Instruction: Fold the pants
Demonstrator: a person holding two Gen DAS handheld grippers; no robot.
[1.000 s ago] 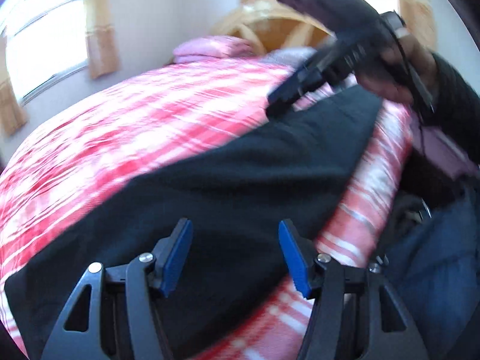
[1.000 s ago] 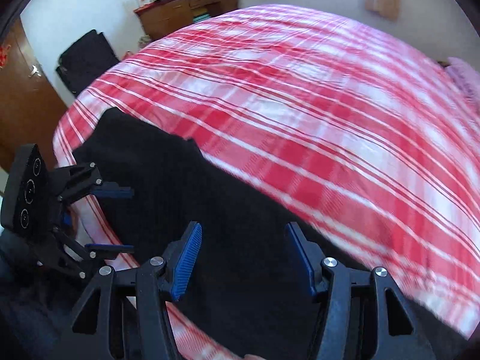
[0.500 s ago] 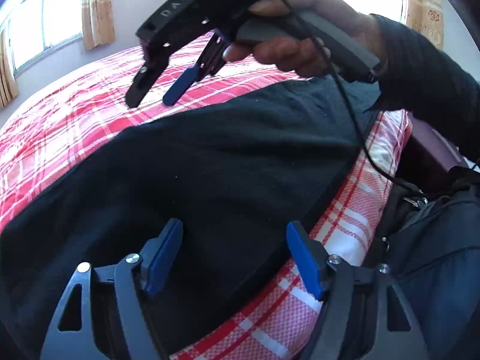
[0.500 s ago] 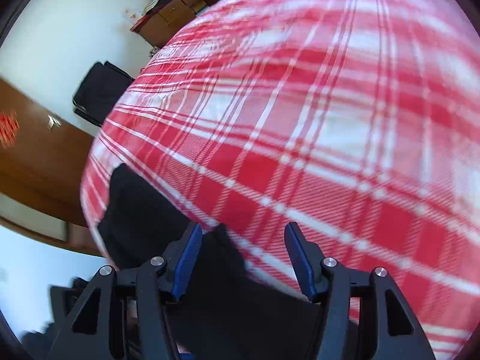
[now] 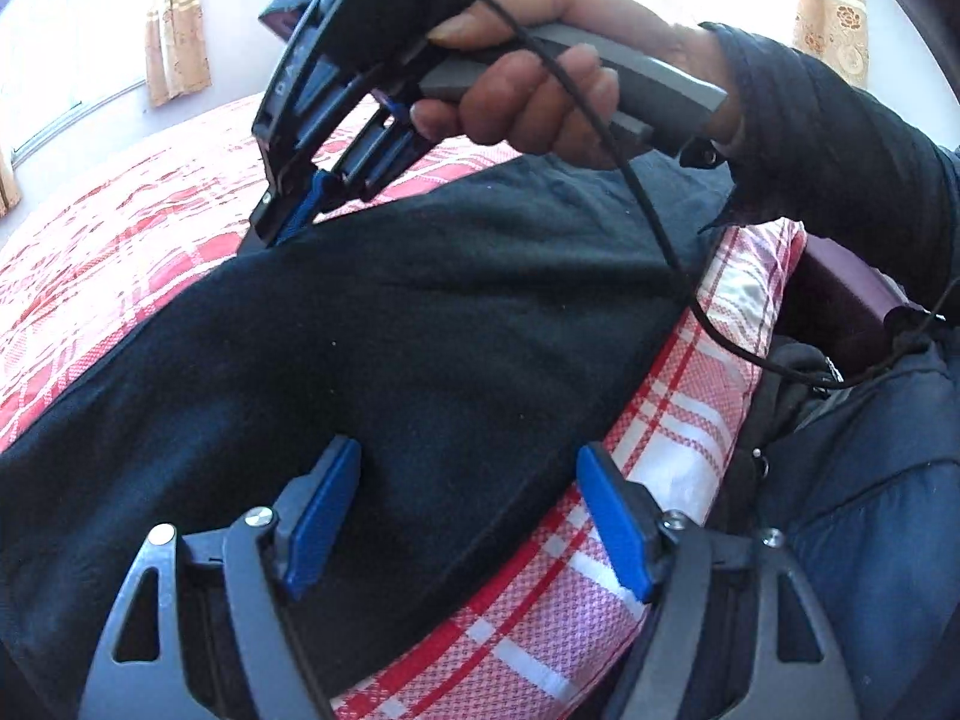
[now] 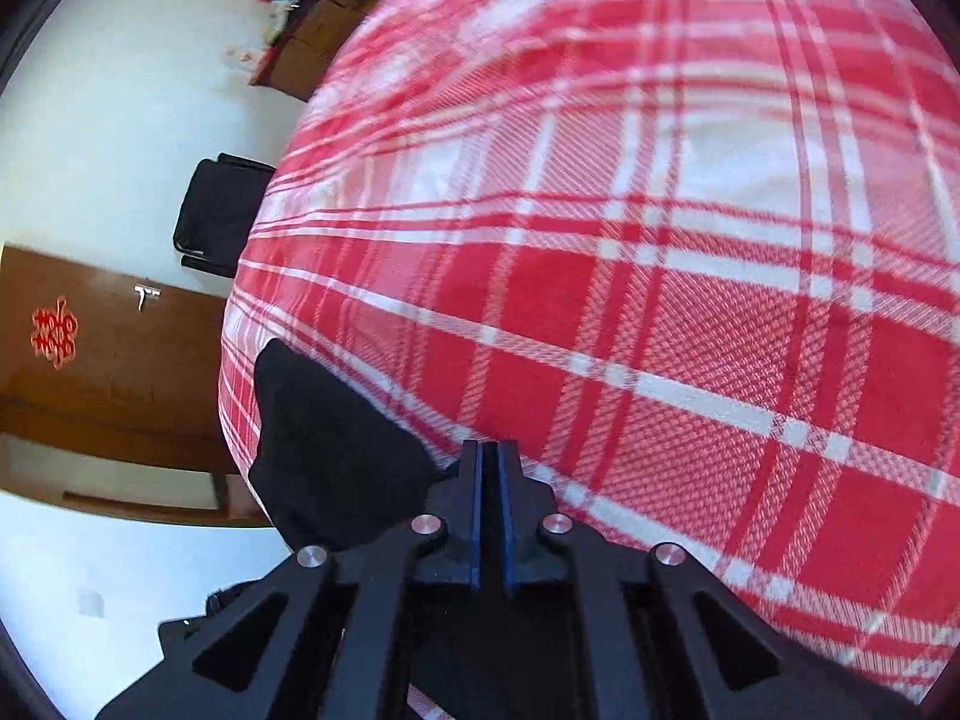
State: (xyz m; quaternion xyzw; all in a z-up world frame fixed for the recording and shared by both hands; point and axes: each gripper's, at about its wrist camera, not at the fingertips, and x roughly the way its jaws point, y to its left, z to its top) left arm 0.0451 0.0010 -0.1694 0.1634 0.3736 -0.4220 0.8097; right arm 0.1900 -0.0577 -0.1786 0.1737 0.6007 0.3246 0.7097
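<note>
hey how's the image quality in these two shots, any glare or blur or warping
Left wrist view: window blown out white, black pants nearly textureless. Right wrist view: plaid bedspread bulges from fisheye warping and blurs toward the far edge; the weave is sharp near the right gripper.

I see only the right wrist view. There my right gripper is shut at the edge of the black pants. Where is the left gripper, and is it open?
Observer: The left gripper is open, low over the near edge of the pants. Its pads do not press the cloth.
Operator: Do the pants lie flat on that side?
Observer: Mostly flat across the bedspread, with soft wrinkles near the right gripper, whose tips meet the far edge.
Operator: Is anything in the way?
Observer: A black cable hangs from the right hand and crosses above the pants.
</note>
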